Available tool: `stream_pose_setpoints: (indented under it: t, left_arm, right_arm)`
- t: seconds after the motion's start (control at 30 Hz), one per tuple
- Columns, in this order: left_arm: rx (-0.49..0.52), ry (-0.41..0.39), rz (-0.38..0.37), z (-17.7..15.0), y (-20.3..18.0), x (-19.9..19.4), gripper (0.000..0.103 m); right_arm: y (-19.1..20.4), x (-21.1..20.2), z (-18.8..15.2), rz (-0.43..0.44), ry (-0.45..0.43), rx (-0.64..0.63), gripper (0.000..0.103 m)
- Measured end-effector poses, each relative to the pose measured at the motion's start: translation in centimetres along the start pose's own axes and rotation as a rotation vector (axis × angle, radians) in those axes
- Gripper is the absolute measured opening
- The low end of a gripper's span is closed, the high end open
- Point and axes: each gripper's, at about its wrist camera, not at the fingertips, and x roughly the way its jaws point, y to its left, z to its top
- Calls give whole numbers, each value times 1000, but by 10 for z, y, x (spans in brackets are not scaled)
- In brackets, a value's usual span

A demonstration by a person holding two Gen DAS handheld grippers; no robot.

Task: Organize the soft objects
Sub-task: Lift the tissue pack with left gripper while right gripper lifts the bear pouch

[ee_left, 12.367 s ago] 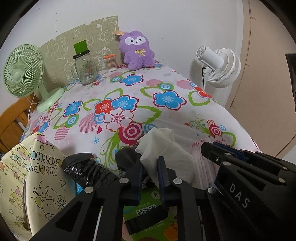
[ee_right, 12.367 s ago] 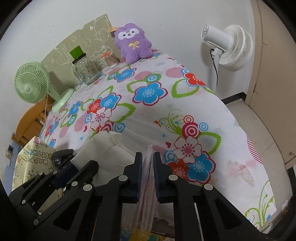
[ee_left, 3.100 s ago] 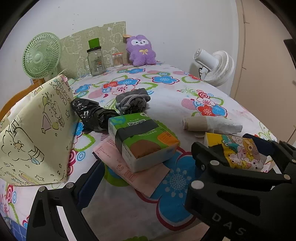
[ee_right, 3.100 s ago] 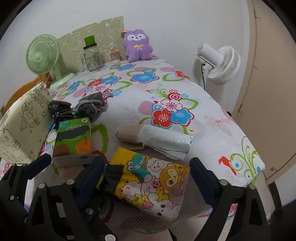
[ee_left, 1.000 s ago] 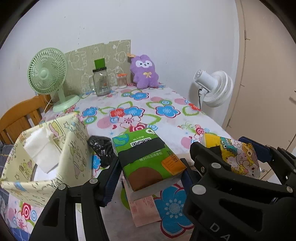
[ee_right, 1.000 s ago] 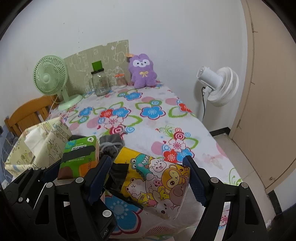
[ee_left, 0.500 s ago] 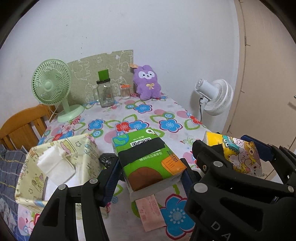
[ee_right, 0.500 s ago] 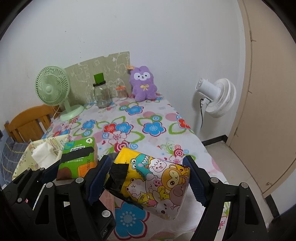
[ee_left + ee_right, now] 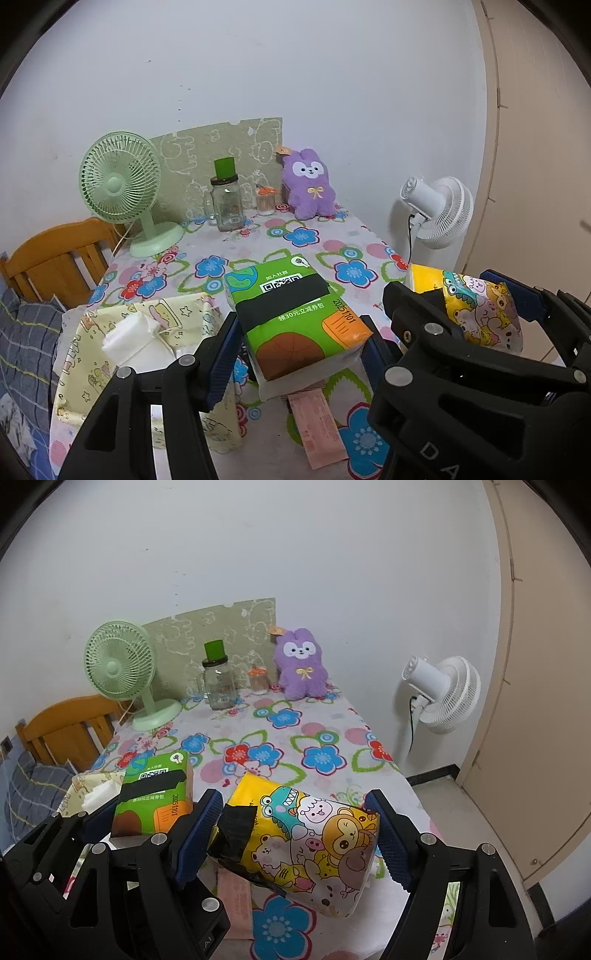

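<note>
My left gripper is shut on a green tissue pack with a black band, held in the air above the flowered table. My right gripper is shut on a yellow cartoon-print tissue pack, also lifted off the cloth. Each pack shows in the other view too: the yellow pack at the right, the green pack at the left. A pale yellow fabric bag with a white tissue wad inside stands below and left of the green pack.
A pink paper slip lies on the cloth under the packs. At the table's far end stand a green desk fan, a glass jar, a small orange-lidded jar and a purple plush toy. A white floor fan and wooden chair flank the table.
Both grippers have risen with their packs, so the table and the bag sit lower and farther off. The grips look unchanged.
</note>
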Motion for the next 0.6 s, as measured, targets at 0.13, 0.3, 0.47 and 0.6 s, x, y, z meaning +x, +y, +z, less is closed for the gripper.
stream_pose_setpoints:
  t: [0.13, 0.3, 0.47, 0.6]
  left_arm:
    - [-3, -5, 6, 4, 8, -2, 64]
    - [-12, -4, 17, 9, 20, -2, 64]
    - [-23, 5, 34, 11, 34, -1, 64]
    - [-34, 6, 51, 12, 45, -1, 64]
  right_arm:
    - [9, 0, 6, 13, -6, -10, 81]
    - [21, 2, 12, 32, -9, -23, 81]
    - [35, 7, 16, 54, -3, -38, 81]
    - [46, 12, 19, 74, 2, -49, 81]
